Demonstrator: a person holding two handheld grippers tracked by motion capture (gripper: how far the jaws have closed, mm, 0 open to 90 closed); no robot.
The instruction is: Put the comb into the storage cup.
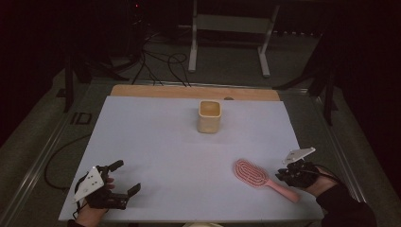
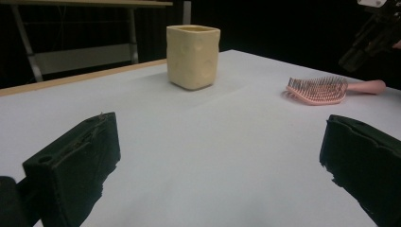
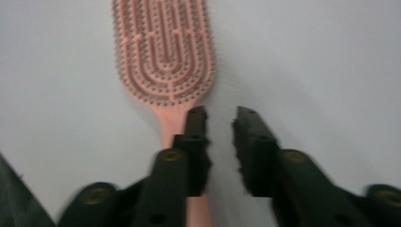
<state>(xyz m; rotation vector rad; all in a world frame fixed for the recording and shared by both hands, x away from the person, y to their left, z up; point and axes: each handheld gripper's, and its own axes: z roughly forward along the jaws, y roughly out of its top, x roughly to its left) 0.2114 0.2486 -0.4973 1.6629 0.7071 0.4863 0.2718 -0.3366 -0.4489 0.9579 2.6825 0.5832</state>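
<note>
Pink hairbrush [image 1: 257, 178] lying flat on the desk [image 1: 165, 156], bristles up, at about four o'clock from the desk's middle; oval head toward ten o'clock, slim handle running off toward four o'clock. Probably light moulded plastic: stiff in the handle, springy and open in the vented head, with thin bristles likely to bend or snag. Smooth, rounded handle, so likely a little slippery and prone to swivel if pinched near one end. Best hold judged to be across the handle close to the neck, where the head's weight sits near the grip; bristle field best avoided.

Right hand-held gripper [image 3: 220, 116] poised over the handle in its own view, jaws a narrow gap apart and closed on nothing: one jaw over the handle just below the neck, the other over bare desk at three o'clock of it. Off-centre for a clean pinch, by this reading; a small shift toward nine o'clock called for. In the high view, same hand-held gripper [image 1: 289, 174] at the handle's far end.

Cream square cup [image 1: 209, 116] upright at twelve o'clock, well apart from the brush. Left hand-held gripper [image 1: 125, 177] resting at seven o'clock, jaws wide apart, holding nothing.
</note>
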